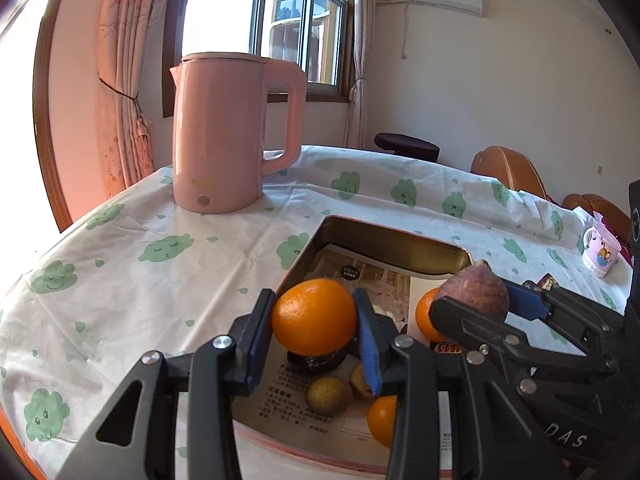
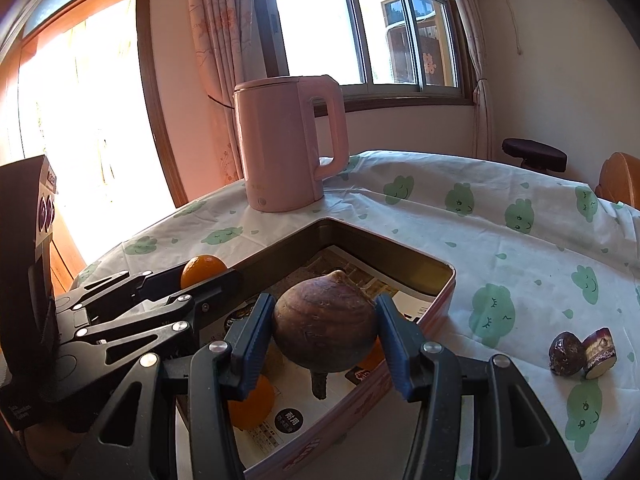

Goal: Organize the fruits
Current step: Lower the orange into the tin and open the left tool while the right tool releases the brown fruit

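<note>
Fruits (image 1: 314,322) over tin (image 1: 384,242) on cloud-print tablecloth (image 1: 140,264), kettle (image 1: 228,132) behind.

Left gripper (image 1: 315,334): my blue-padded fingers (image 1: 366,344) clamp an orange (image 1: 314,316) from both sides, tilted downward. Right gripper (image 2: 325,334): my fingers (image 2: 256,340) pinch a brown bulb-shaped fruit (image 2: 325,326), also angled down, just beside my left.

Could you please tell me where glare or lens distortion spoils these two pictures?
Left wrist view: the window is blown out white, the left edge washes out, and the table edge bows. Right wrist view: the doorway at left is overexposed with an orange cast; the kettle and the frames lean; black corners.
</note>
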`<state>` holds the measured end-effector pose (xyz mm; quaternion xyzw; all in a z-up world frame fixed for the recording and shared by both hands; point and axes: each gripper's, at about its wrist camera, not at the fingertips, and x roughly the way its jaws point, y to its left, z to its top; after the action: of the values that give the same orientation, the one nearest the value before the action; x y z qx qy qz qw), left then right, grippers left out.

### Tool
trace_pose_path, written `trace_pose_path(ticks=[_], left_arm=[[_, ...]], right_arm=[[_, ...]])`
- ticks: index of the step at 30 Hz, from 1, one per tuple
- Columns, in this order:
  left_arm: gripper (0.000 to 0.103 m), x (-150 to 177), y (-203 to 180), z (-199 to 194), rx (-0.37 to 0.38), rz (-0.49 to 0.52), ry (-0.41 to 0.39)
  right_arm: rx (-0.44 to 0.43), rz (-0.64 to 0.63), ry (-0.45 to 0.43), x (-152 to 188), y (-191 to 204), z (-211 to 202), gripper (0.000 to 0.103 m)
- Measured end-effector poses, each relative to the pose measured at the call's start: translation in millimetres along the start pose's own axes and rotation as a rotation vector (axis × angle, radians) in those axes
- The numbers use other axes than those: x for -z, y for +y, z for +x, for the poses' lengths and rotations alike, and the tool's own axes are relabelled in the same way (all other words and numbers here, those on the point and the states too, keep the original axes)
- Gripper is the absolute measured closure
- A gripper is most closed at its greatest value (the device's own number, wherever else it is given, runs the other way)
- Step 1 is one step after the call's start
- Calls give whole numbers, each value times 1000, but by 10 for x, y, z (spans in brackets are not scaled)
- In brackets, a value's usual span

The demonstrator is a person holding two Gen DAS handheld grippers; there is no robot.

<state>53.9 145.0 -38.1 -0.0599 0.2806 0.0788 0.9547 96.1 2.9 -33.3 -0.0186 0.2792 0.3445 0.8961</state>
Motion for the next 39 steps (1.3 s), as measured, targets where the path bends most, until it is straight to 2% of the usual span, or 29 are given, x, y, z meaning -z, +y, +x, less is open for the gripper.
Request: trace_pose_path(ticks=[16,24,27,32,36,39], left_arm=[[62,1,-30,96,14,9,51],[62,6,-36,97,6,14,52],[61,11,-31,89,3,14,46],[55,13,-6,71,2,4,40],[42,12,11,41,1,-2,23],[37,11,-10,25,-8,8,14]], right_arm=[[-1,41,45,0,-81,75,49],[0,42,49,-1,-86,91,49],[5,49,48,0,-95,90,46],[10,53,40,0,-102,74,43],[21,68,9,5,-134,7,36],[28,87,-21,10,-170,-52,32]])
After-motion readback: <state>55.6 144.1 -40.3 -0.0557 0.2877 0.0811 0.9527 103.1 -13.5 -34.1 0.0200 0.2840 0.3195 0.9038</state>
